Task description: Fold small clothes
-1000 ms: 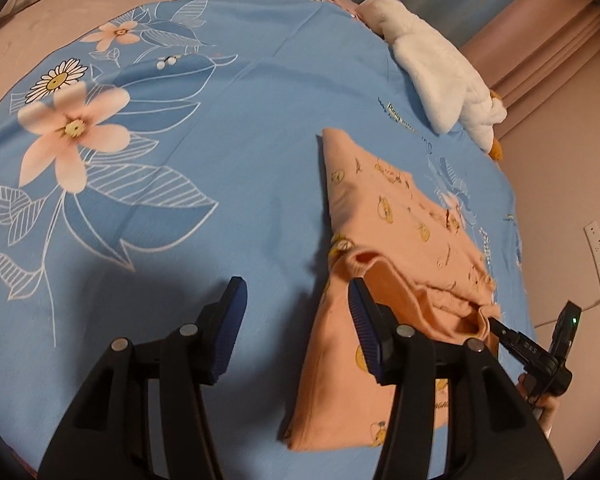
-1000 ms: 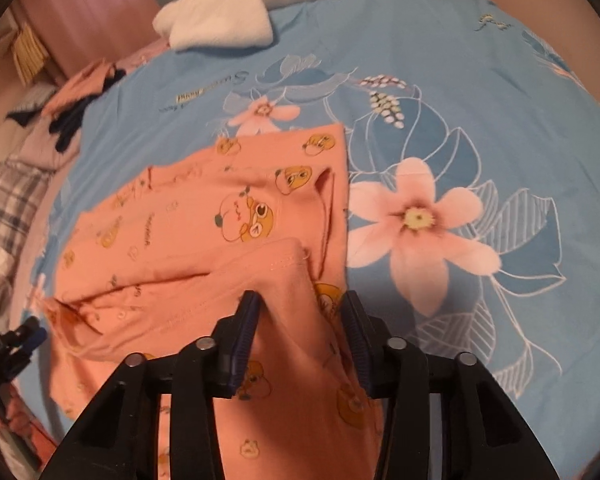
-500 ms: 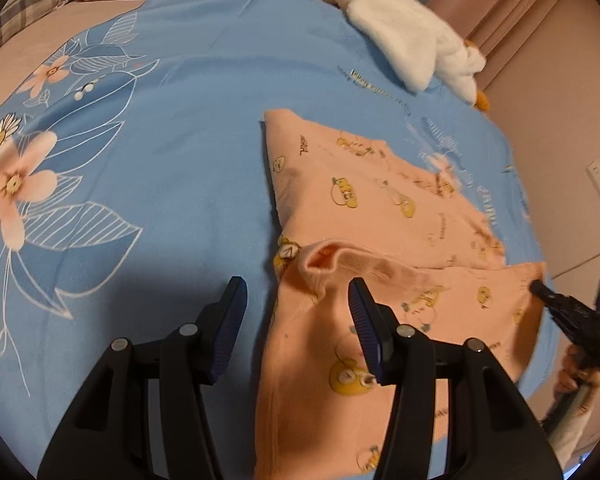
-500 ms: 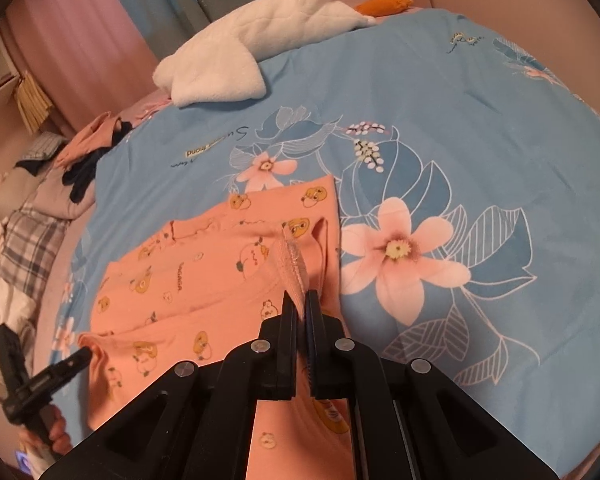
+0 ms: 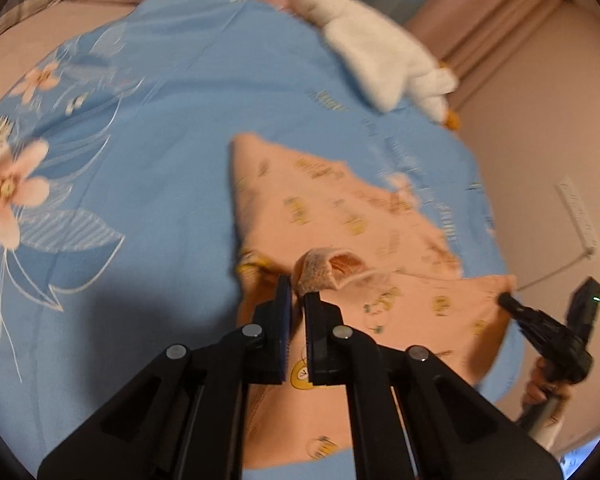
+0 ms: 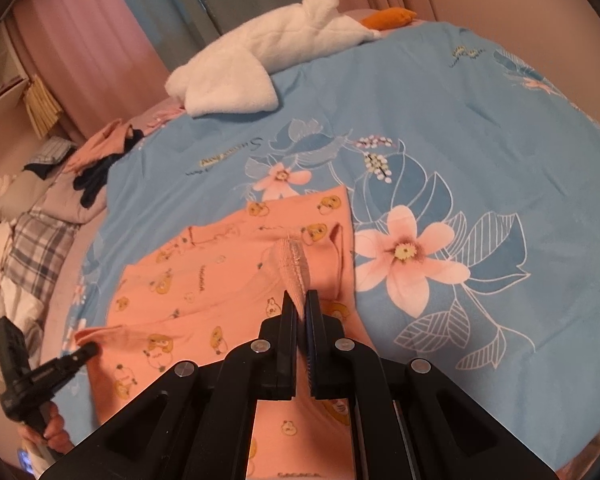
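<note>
A small orange garment with yellow cartoon prints [image 5: 340,216] lies partly folded on the blue floral bedsheet [image 5: 148,152]. My left gripper [image 5: 296,296] is shut on a ribbed cuff of the garment and lifts it. My right gripper [image 6: 300,300] is shut on the other ribbed cuff [image 6: 294,268] and holds it above the cloth. The garment [image 6: 204,280] stretches between the two grippers. The right gripper shows at the right of the left wrist view [image 5: 504,300], and the left gripper at the lower left of the right wrist view [image 6: 88,348].
A white plush duck [image 6: 268,64] lies at the far edge of the bed. A pile of clothes and a plaid blanket [image 6: 36,240] sit at the left. A wall with a power strip [image 5: 576,216] is close to the bed's right side.
My left gripper went from open beside the garment to shut on its cuff. My right gripper closed on the other cuff and raised it. The garment's near edge is lifted off the sheet.
</note>
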`<state>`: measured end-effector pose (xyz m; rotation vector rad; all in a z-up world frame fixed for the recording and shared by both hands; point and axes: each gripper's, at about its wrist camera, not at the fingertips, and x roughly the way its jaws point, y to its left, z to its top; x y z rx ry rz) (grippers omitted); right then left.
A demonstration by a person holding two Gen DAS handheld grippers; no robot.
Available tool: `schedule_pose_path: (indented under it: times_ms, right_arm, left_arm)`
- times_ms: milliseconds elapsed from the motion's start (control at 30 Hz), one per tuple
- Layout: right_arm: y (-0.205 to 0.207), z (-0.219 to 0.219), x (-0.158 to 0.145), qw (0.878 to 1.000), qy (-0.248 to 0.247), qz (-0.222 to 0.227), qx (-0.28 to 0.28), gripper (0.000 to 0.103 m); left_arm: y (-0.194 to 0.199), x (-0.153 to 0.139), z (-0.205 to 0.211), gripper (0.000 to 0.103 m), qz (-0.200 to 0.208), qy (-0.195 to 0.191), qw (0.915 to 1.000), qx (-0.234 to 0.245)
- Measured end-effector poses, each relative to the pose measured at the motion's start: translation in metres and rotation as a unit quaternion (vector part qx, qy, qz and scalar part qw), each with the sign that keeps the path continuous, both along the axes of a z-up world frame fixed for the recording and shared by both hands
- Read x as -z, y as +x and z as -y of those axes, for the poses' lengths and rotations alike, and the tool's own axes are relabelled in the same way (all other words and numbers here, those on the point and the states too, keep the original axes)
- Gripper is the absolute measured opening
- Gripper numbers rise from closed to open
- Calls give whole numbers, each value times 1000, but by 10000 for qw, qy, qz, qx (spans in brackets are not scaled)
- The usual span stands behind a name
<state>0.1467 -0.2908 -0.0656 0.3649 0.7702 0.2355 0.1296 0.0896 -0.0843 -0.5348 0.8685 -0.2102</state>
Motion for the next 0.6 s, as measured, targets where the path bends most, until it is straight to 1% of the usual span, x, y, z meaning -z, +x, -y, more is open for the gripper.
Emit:
schedule_pose_path:
  times_ms: [67,167,267,500,600]
  right_arm:
    - [-5,0,-8,9999,56,142,-10,5]
    - [-9,0,-21,9994,112,334,-56,5]
    - [-8,1,-36,9984,68,554,-48,5]
    - [18,1,-52,9971,-111,748,-69,5]
    - [43,-2,-55,9973,-146,711,-100,5]
  left_arm:
    - [-4,-12,-2,5,114,-96,9999,-7]
    - [-10,-32,-7,5,398,-278,9988,-44]
    - [-9,-47,-6,5,639,-232,9977,-73]
    - [14,-65,-11,5,837,-210,9960,-251]
    - [29,-67,-14,5,852,-108,9958,-317]
